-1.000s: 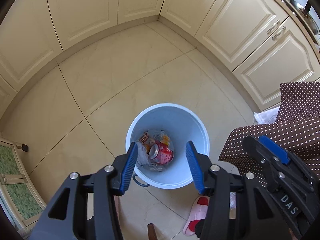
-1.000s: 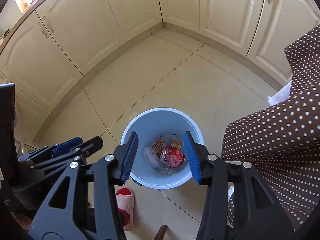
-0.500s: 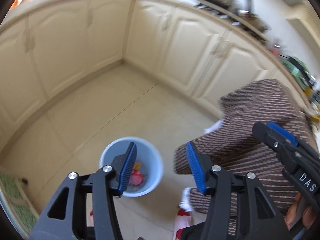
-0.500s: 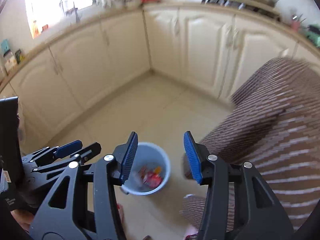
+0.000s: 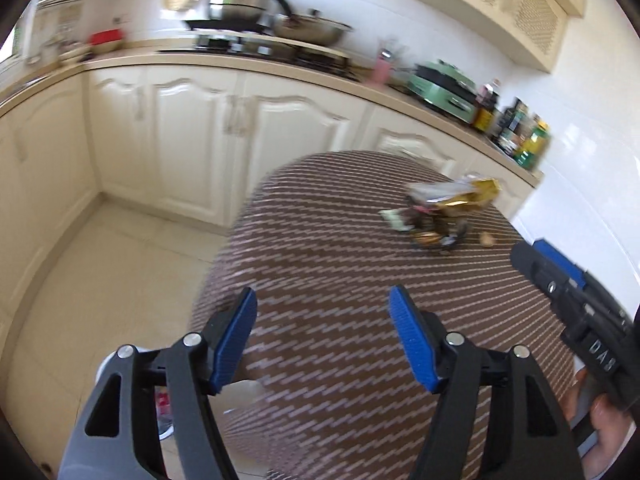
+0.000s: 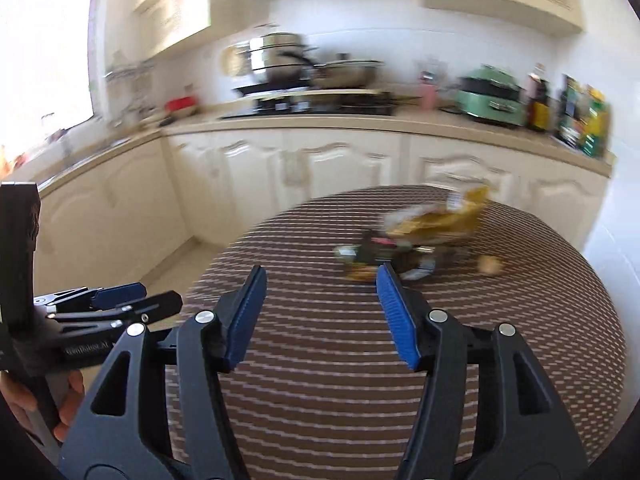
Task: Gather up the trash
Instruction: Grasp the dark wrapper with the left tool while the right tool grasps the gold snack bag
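Observation:
A heap of trash (image 5: 444, 212) (image 6: 416, 240), with a gold wrapper on top and dark packets under it, lies blurred on the far side of a round table with a brown dotted cloth (image 5: 360, 320) (image 6: 360, 360). A small tan scrap (image 5: 487, 239) (image 6: 491, 266) lies to its right. My left gripper (image 5: 323, 336) hangs over the table's near part, jaws opening, nothing between them. My right gripper (image 6: 320, 312) is likewise above the cloth, jaws opening and empty, the heap just beyond its right finger. The bin's rim (image 5: 105, 366) peeks out low on the left behind the left gripper.
Cream kitchen cabinets (image 5: 192, 128) run behind the table under a counter with pots (image 6: 280, 60), a green appliance (image 5: 444, 88) and bottles (image 6: 580, 116). Tiled floor (image 5: 100, 280) lies left of the table. A hand (image 5: 600, 416) holds the right gripper's handle at the lower right.
Both grippers rose from over the bin on the floor and swung up and right to face the table and its trash heap. Their jaws stand wider apart than before.

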`<state>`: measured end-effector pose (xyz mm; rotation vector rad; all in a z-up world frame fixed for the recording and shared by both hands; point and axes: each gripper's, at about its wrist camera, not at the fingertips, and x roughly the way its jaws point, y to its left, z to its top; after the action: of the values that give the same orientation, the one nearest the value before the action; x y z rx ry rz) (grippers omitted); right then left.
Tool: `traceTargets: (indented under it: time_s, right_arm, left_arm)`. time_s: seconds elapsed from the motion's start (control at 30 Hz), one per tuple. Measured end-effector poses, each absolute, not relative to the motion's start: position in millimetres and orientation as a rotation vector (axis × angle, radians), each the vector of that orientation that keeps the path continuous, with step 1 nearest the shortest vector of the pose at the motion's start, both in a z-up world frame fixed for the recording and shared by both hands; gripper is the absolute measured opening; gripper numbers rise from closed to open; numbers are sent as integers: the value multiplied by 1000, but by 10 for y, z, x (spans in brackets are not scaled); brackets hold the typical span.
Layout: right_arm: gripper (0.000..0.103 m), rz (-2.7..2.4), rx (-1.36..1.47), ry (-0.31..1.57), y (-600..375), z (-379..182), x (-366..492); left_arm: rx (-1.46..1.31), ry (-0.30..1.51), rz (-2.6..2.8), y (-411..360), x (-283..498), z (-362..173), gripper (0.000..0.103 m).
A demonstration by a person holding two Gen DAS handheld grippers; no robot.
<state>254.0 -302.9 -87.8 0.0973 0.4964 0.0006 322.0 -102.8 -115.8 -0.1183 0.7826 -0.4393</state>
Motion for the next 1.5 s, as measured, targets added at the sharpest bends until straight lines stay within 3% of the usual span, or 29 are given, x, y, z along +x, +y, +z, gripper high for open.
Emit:
traceTargets:
  time_s: [0.2, 0.77, 0.83, 0.87, 0.9, 1.0, 1.13, 1.5]
  right_arm:
    - [58, -65, 175, 518, -3705, -990, 2603]
    - [60, -58, 366, 577, -4409, -1154, 3105]
    - [61, -59, 369, 577, -4432, -1155, 3113]
    - [61, -62, 369, 576, -4441, -1148, 3113]
    - [62, -67, 369, 574, -4456, -1146, 3117]
    - [62, -75, 379, 569, -4503, -1129, 3129]
    - [62, -88, 385, 568, -4521, -1113, 3176]
    - [65, -134, 504, 595, -4586, -1190, 3632]
  left_arm:
    - [-84, 859, -504, -1847, 3625, -1210, 67]
    - [-28, 969, -421, -2576, 4287, -1635, 67]
    - [-5, 956, -430, -2618, 4281, -1633, 59]
    - [-4, 964, -448, -2646, 4293, -1639, 38]
    - [-11, 979, -473, -2655, 4297, -1646, 27]
    - [-14, 973, -489, -2637, 4267, -1635, 25]
    - [-60, 963, -519, -2470, 4178, -1565, 7]
    - [-60, 790, -401, -1933, 4027, -1147, 7]
